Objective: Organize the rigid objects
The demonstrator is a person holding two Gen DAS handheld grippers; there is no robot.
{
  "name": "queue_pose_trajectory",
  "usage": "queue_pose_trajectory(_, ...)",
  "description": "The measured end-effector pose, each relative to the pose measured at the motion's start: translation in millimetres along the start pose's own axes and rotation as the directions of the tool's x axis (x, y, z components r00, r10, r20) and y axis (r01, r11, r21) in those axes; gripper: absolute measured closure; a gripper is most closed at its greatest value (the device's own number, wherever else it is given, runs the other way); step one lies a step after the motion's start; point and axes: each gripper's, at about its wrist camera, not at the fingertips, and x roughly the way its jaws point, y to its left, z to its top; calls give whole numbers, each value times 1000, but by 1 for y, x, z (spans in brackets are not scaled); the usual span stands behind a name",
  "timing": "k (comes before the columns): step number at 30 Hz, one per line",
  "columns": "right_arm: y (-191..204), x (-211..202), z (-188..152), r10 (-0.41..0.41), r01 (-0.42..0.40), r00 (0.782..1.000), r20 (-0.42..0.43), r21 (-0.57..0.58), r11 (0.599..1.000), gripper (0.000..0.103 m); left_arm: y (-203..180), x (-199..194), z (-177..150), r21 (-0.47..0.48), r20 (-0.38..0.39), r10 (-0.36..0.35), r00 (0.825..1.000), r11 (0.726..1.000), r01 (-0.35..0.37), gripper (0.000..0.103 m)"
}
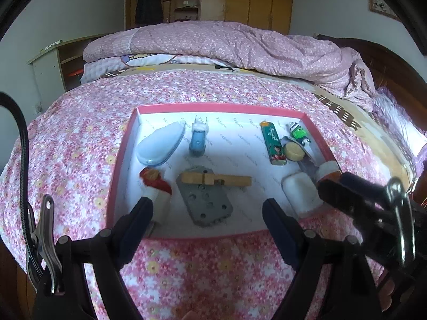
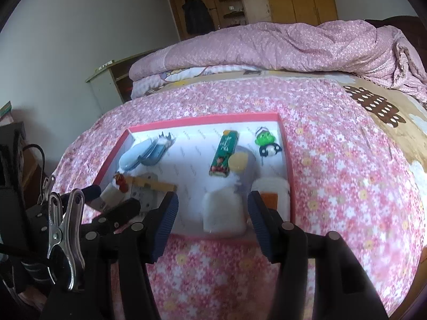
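Inside one red box (image 1: 125,144) lie one green lighter (image 1: 273,144) and one clothespin (image 1: 216,180); both grippers (image 1: 208,213) (image 2: 212,210) gape empty.

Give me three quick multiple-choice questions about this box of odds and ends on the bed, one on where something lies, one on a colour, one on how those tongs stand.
1. Where does the wooden clothespin lie?
A. across the grey metal plate
B. on the bedspread outside the box
C. on top of the green lighter

2. What colour is the rim of the box?
A. blue
B. red
C. black

3. How do the left tongs stand?
A. clamped on the lighter
C. open, holding nothing
B. shut tight, empty

Answers:
1 A, the clothespin rests crosswise over the plate's far end.
2 B, a red edge runs round the white-lined box.
3 C, their fingers stand wide apart with nothing pressed between them.
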Motion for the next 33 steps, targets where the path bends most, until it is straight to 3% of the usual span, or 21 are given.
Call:
queue_pose_trajectory(14,0,-14,-46,-37,37,995,-94,-3,999,41,6,-19,-34,-24,-58,4,998,1000,-5,16)
queue_pose_trajectory(19,-2,-13,-61,-51,52,990,-133,3,999,41,7,-18,-45,-35,-85,36,996,999,-39,16)
queue_pose_trajectory(28,7,-8,-82,-167,165,974,-156,-27,986,41,12,-3,-68,-51,-162,58,985,996,-67,16)
queue_pose_trajectory(33,10,-8,-86,-213,214,967,-140,-8,977,41,7,0,-72,-25,-158,84,984,996,-89,15)
